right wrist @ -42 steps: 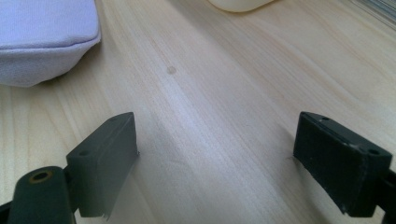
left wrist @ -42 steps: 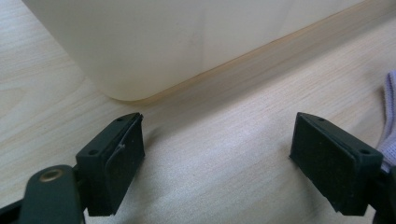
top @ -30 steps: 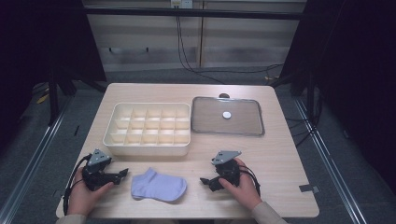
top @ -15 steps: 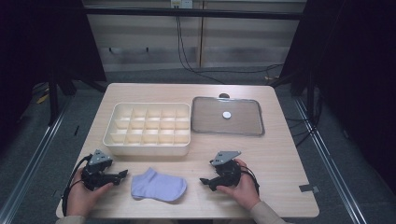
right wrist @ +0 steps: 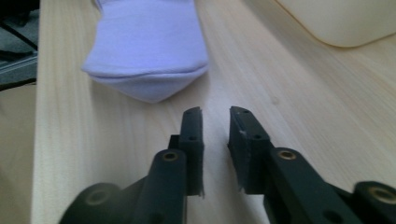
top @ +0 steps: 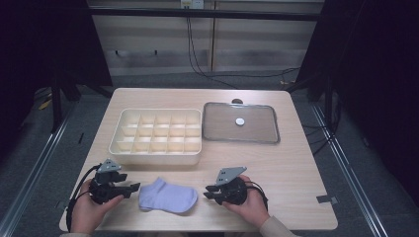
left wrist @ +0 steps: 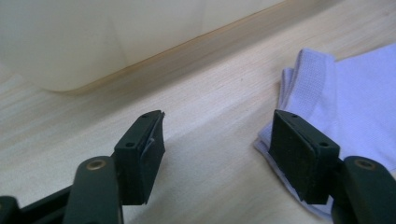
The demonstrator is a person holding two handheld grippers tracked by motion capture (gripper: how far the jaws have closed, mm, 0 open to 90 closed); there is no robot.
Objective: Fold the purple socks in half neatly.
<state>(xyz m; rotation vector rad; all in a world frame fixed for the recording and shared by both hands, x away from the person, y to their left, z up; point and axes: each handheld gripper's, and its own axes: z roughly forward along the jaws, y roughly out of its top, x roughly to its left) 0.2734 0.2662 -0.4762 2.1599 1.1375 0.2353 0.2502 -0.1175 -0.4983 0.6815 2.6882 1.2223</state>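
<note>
A pale lilac sock lies flat near the table's front edge, between my two grippers. My left gripper rests on the table just left of it, open. In the left gripper view the sock's cuff lies by the right jaw, and bare wood is between the left gripper's jaws. My right gripper sits right of the sock and points at its toe. In the right gripper view the right gripper has its jaws almost together, with only a narrow gap and nothing in it, a short way from the toe.
A cream divided box with several empty compartments stands behind the sock. To its right lies a grey see-through lid with a white knob. A dark tape mark is near the right front corner.
</note>
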